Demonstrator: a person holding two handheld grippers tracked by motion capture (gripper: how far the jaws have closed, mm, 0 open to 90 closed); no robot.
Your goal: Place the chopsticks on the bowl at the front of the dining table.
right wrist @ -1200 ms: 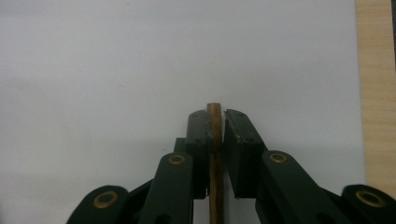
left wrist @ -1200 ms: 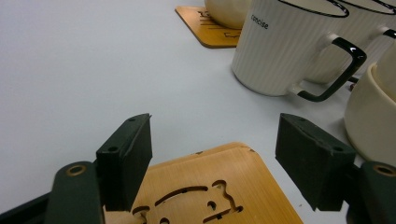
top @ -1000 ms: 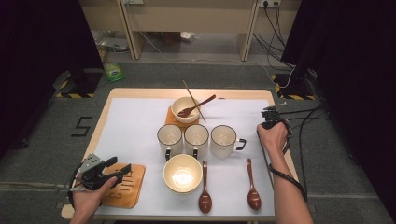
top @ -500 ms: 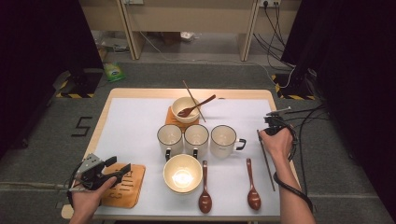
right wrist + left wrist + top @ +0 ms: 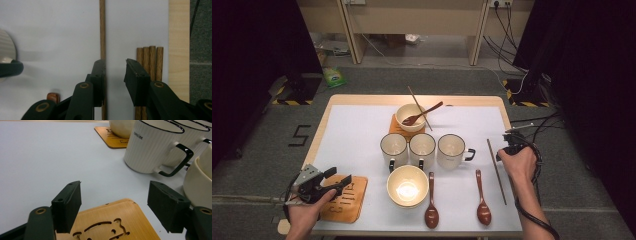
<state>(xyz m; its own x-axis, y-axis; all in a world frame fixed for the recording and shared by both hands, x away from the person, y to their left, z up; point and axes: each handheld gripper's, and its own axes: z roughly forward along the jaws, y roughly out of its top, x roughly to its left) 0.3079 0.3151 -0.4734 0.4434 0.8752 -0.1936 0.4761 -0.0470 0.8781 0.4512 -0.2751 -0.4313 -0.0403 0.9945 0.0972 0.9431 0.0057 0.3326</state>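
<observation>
Right gripper (image 5: 115, 65): jaws have just been opening, now released, nothing between them. The chopstick (image 5: 496, 171) lies flat on the surface (image 5: 352, 135), right of the right-hand spoon (image 5: 483, 200) and running beside the gripper's left jaw. I'd call that placement done. Three more sticks (image 5: 150, 53) sit bundled at the surface's right edge, so its partner is likely still to lay out. Left gripper (image 5: 339, 179) hangs open and empty over the near-left coaster (image 5: 344, 200), which carries nothing yet.
</observation>
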